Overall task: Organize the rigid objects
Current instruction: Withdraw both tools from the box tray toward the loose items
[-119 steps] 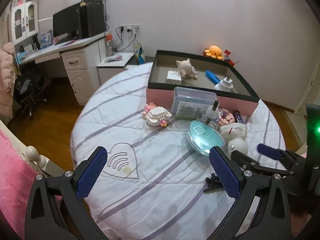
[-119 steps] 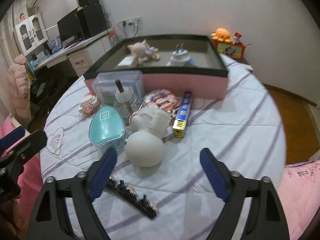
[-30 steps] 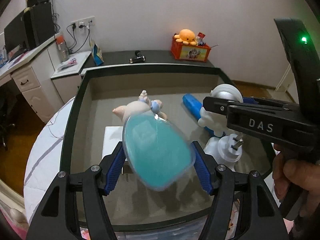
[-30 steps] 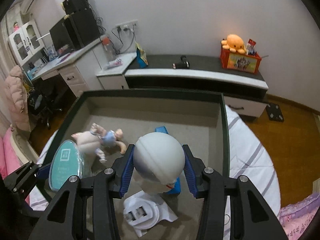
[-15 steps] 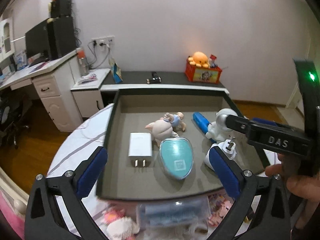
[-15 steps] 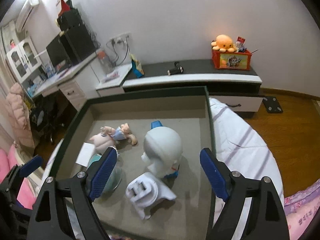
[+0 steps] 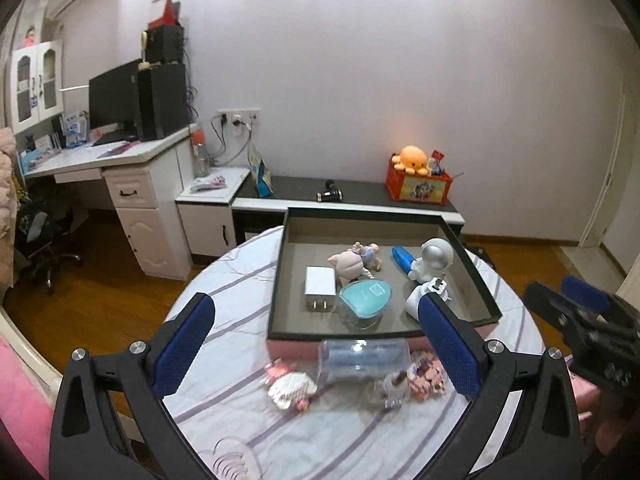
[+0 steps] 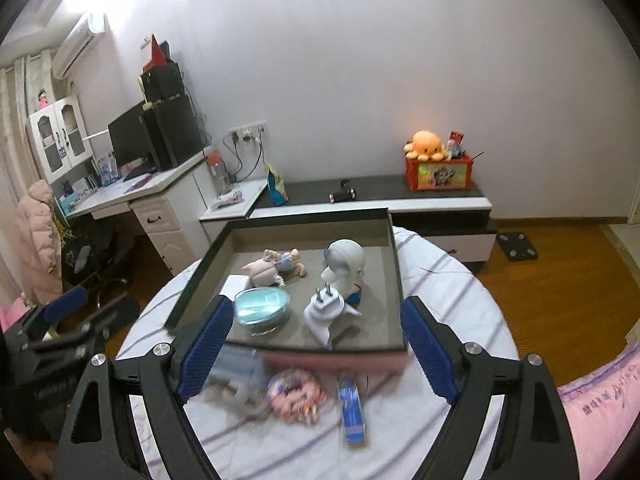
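Your left gripper is spread wide and holds nothing; your right gripper is spread wide too — empty as well. Ahead of both, beyond the fingertips, sits the tray on the striped tablecloth. Inside it lie the teal case, the white charger, the pig figure, the astronaut toy and a white plug. Nearer to you, between the tray and your fingers, a clear box, a pink block toy and a blue bar lie on the cloth — blurred.
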Demonstrator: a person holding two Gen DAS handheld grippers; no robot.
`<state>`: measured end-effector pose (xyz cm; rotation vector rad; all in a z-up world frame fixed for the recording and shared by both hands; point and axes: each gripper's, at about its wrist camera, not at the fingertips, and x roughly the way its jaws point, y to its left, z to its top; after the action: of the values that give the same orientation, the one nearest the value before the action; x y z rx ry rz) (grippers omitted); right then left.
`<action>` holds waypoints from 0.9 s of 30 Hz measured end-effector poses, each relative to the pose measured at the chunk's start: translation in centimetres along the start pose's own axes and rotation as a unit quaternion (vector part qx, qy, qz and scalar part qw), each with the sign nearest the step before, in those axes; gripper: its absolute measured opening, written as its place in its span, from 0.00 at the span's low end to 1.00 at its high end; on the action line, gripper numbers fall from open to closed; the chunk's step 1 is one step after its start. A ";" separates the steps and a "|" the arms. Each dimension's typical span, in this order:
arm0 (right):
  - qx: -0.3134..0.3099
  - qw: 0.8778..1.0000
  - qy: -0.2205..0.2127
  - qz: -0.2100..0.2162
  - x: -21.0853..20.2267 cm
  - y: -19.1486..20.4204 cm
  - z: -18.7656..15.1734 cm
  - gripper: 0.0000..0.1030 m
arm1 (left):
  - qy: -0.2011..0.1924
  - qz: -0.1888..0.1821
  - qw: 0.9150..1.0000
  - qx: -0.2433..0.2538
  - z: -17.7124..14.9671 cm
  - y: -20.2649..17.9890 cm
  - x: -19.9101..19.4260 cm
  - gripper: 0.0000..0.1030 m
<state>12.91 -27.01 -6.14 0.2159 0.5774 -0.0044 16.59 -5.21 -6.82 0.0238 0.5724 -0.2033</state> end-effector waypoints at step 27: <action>-0.012 1.000 -0.009 -0.018 -8.6 0.8 -7.2 0.84 | -0.007 0.042 0.999 -0.029 -6.2 3.8 -9.0 1.00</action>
<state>1.88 -25.25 -7.20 0.1823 0.5628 -0.0354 6.62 0.70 -7.31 -0.0094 0.5612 -0.1048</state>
